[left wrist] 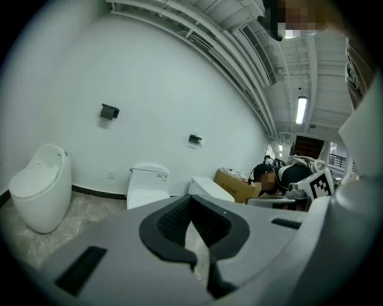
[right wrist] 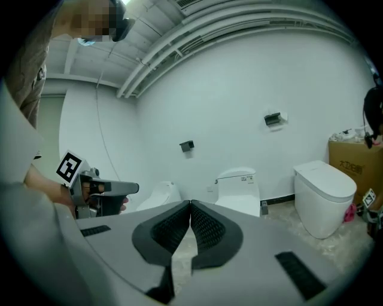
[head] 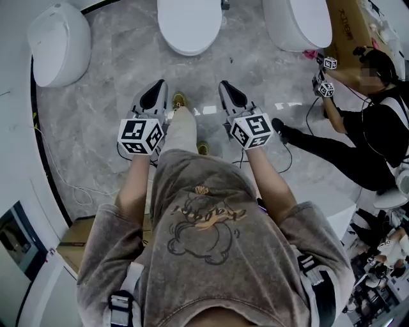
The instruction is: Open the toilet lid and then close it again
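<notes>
Grey veined floor (head: 115, 115) and a plain white wall (left wrist: 149, 89) hold a row of white toilets (a showroom, by the look of it). Judging by where the person faces, the one for the task is the middle toilet (head: 190, 45). It stands straight ahead and well apart from both grippers, with its lid (head: 190, 19) down. The person holds the left gripper (head: 157, 88) and the right gripper (head: 227, 87) side by side in front of the body, tipped slightly downward. Each has its jaws closed together with nothing between them.

The lid looks like glossy moulded plastic, so it is probably stiff and fairly light, but smooth enough to slide off flat pads. It seems hinged at the back, so it should swing up rather than lift away. I judge the best hold to be the front rim, farthest from the hinge, either pinched between opened jaws or hooked from beneath with a closed tip. It should be guided down, since a dropped lid may slam.

Only the head view shows the lid from above and the gap to be crossed, along with a seated person (head: 377, 121) at the right. The gripper views show the toilet front-on, with black wall fittings (left wrist: 109, 111) above it. The left gripper view adds a cardboard box (left wrist: 236, 185), and the right gripper view catches the left gripper at its left edge.
</notes>
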Available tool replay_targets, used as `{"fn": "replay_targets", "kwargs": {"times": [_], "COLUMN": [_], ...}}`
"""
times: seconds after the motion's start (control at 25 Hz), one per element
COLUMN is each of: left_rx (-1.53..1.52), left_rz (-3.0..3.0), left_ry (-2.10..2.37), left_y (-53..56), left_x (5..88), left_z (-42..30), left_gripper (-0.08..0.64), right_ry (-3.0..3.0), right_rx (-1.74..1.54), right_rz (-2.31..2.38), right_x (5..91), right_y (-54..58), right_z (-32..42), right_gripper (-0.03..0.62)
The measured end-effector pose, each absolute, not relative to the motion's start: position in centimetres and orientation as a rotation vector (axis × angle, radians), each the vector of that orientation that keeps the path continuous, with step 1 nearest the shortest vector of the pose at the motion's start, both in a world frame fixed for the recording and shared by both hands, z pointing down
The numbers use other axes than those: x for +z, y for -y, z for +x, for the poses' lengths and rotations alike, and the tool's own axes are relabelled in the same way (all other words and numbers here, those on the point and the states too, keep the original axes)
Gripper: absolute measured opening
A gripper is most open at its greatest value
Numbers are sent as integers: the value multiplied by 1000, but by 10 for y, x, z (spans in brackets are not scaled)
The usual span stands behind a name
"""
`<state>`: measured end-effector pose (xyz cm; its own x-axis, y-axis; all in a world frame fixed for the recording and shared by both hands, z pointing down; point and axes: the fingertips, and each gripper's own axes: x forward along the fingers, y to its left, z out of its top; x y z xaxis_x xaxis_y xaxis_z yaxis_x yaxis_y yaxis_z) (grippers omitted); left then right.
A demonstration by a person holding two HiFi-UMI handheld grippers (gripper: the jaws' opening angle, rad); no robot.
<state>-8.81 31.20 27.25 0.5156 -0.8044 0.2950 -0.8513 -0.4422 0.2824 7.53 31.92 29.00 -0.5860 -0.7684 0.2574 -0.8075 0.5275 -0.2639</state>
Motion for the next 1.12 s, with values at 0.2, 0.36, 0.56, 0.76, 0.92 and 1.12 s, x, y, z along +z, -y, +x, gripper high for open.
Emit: {"fn": "replay_targets", "kwargs": {"times": [0.2,0.36,0.56,0.76,0.92,1.12], "left_rx": [247,321,384,456,498,511], "left_rz": [2353,2325,2301,2258,2226,2184], "left_ry": [1313,1284,1253,1229,1195,1183], "left_y": [-239,-188,-142,-116,-100,-92], "left_x": [343,413,514,622,688,734], "left_z": [-82,-78,-69,-63,-58,-57], "left_gripper": [9,9,9,9,9,9], "right_ry": [2587,2537,2458,2417,2395,2353], "right_rx": [607,648,704,801,838,838], "right_rz": [1373,1356,1302,1312,1303,1287], "right_x": [355,423,525,625,686,731], "right_y": [-250,-201,-162,-134,-112,-100], "right_z": [67,56,53,49,41,36], "right_gripper": [28,28,28,28,28,28]}}
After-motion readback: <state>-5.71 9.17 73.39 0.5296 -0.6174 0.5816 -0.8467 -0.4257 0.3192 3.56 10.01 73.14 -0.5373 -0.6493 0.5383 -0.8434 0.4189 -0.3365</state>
